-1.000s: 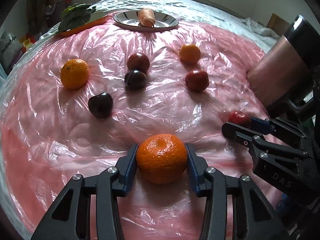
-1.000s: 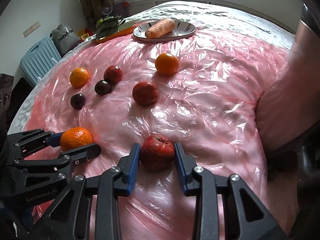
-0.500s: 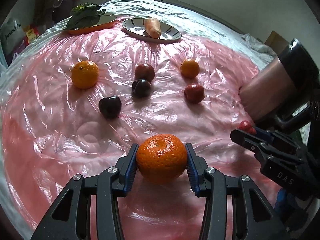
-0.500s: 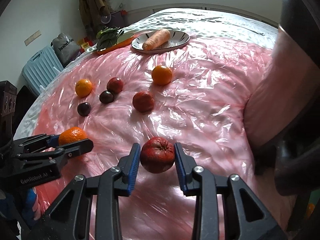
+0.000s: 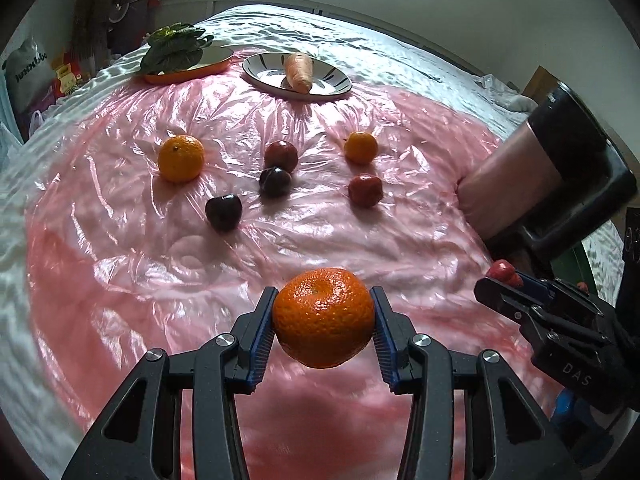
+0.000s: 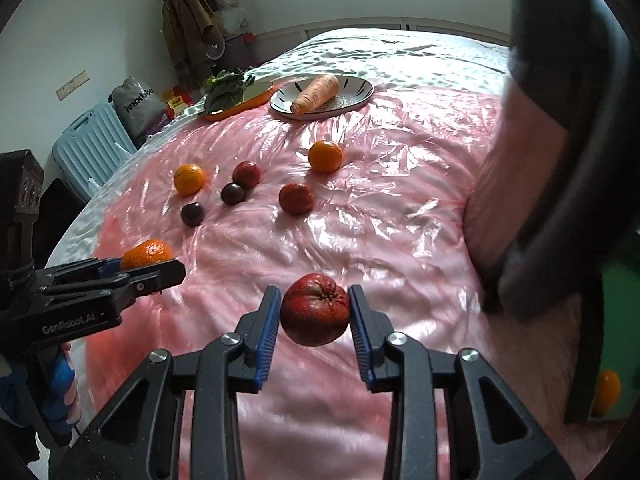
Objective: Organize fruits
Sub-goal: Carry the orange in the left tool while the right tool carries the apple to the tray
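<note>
Left hand-held gripper (image 5: 324,322) was clamped on a tangerine (image 5: 325,317), both blue pads pressed to its sides, the fruit clear of the pink plastic sheet (image 5: 120,240) that covered the surface. Right hand-held gripper (image 6: 314,316) was clamped on a red apple-like fruit (image 6: 315,309), likewise held off the sheet.

View differences:
- Left wrist view showed the right hand-held gripper (image 5: 504,280) at its right edge with only a sliver of the red fruit (image 5: 503,270) visible. The right wrist view showed the left hand-held gripper (image 6: 160,268) at its left edge with the tangerine (image 6: 146,254) half hidden behind a finger.
- Only the right wrist view took in a pale blue suitcase (image 6: 90,142), a grey bag (image 6: 136,106) and a brown coat (image 6: 188,16) on the wall.
- Only the right wrist view showed a small orange object (image 6: 606,392) low beside the dark chair (image 6: 568,160); could not tell what it was.

Containers:
- White patterned plate (image 5: 260,74) at the far side held 1 carrot (image 5: 298,72).
- Orange dish (image 5: 188,76) just left of it held leafy greens (image 5: 176,48).

Loose on the sheet, between the plates and the grippers: 2 oranges (image 5: 181,158) (image 5: 361,147), 1 red fruit (image 5: 365,190), 1 reddish plum (image 5: 281,156) touching a dark plum (image 5: 275,181), and 1 more dark plum (image 5: 224,212) apart from them.
</note>
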